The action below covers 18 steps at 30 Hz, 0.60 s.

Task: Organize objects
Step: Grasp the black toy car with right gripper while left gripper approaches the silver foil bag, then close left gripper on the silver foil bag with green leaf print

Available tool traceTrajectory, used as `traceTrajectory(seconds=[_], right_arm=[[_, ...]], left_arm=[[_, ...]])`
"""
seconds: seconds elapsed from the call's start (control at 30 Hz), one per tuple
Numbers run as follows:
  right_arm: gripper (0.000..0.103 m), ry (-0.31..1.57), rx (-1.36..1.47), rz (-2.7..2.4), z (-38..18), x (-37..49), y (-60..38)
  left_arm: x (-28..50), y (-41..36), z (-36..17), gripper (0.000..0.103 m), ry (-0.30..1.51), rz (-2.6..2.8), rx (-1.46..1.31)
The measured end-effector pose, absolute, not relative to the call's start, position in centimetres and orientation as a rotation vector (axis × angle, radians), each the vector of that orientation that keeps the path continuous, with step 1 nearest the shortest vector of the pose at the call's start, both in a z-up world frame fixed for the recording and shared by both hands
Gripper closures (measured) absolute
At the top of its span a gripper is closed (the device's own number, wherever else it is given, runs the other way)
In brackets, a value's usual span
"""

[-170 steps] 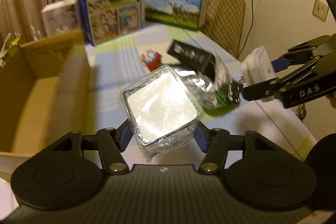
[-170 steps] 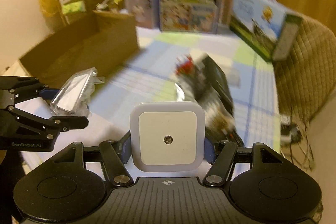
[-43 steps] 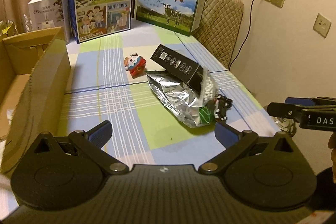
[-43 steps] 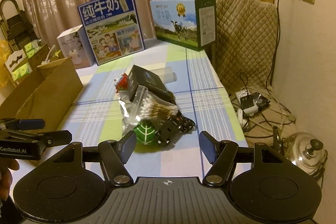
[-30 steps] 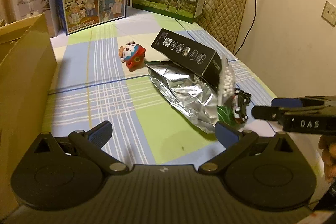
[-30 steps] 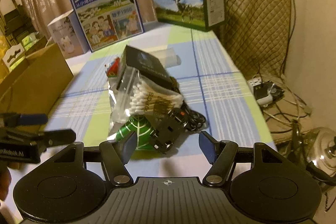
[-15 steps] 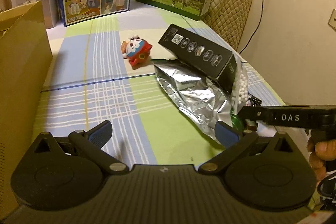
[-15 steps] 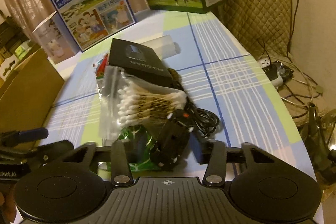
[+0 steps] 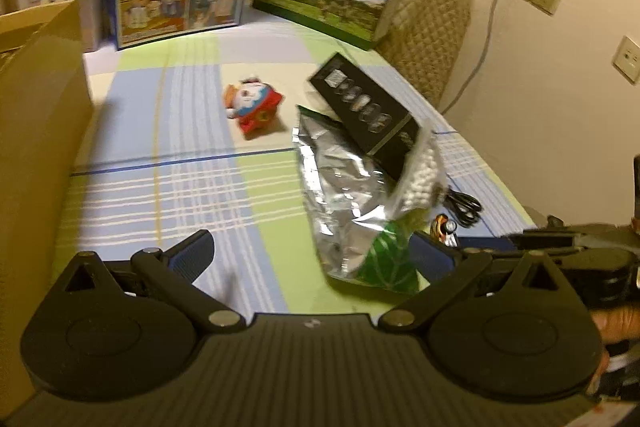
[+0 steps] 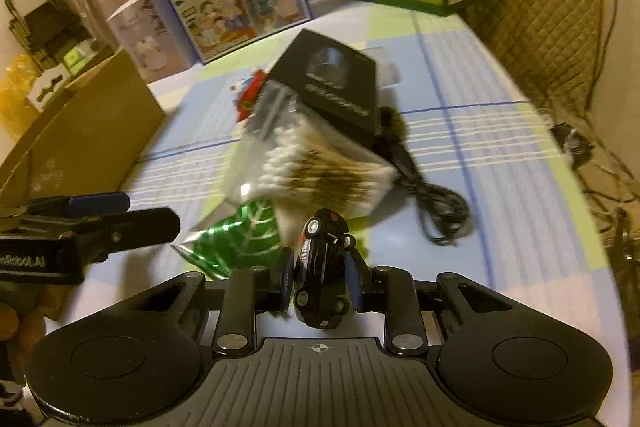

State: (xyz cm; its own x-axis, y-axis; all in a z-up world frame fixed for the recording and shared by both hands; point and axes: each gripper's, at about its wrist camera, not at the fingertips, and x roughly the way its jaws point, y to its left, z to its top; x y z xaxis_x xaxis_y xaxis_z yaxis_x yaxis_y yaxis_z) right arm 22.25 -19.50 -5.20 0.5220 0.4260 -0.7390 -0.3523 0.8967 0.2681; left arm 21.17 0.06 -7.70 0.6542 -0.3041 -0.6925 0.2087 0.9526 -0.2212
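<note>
Toy car (image 10: 322,273) sits clamped between the two fingers of the right gripper (image 10: 320,277), its long axis running straight out along them, nose pointing away from the camera toward the bag of cotton swabs (image 10: 316,167). The fingers are drawn nearly together, pressing on the car's two sides, so the grasp looks made; whether the wheels are clear of the checked tablecloth (image 10: 460,155) I cannot tell.

Ahead of those fingertips lies the rest of the heap: the green-and-silver foil pouch (image 10: 236,239) just off to the left, the swab bag beyond the car's nose, the black carton (image 10: 336,95) leaning over the swabs, and a coiled black cable (image 10: 436,203) ahead and to the right.

The left gripper (image 9: 310,255) has its fingers spread wide and holds nothing. The foil pouch lies just ahead of its right finger, and the red plush toy (image 9: 254,107) well ahead of the open gap.

The cardboard box (image 9: 36,131) stands hard by the left gripper's left finger; from the right gripper it lies ahead and to the left, past the left gripper. I judge the coming move is a carry of the car leftward across the pile toward that box.
</note>
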Motion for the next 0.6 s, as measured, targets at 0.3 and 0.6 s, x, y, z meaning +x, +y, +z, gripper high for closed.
traceTrajectory(seconds=[0.3,0.6], right_arm=[[0.079,0.906,0.092,0.406,-5.1,22.1,-20.5],[0.079,0.928,0.09,0.418,-5.5,22.1,-20.2]], left_arm=[[22.3,-2.7,-9.4,0.01,0.841,-0.355,-0.098],[24.0,-2.3,-10.9,0.045,0.886,-0.36,-0.204]])
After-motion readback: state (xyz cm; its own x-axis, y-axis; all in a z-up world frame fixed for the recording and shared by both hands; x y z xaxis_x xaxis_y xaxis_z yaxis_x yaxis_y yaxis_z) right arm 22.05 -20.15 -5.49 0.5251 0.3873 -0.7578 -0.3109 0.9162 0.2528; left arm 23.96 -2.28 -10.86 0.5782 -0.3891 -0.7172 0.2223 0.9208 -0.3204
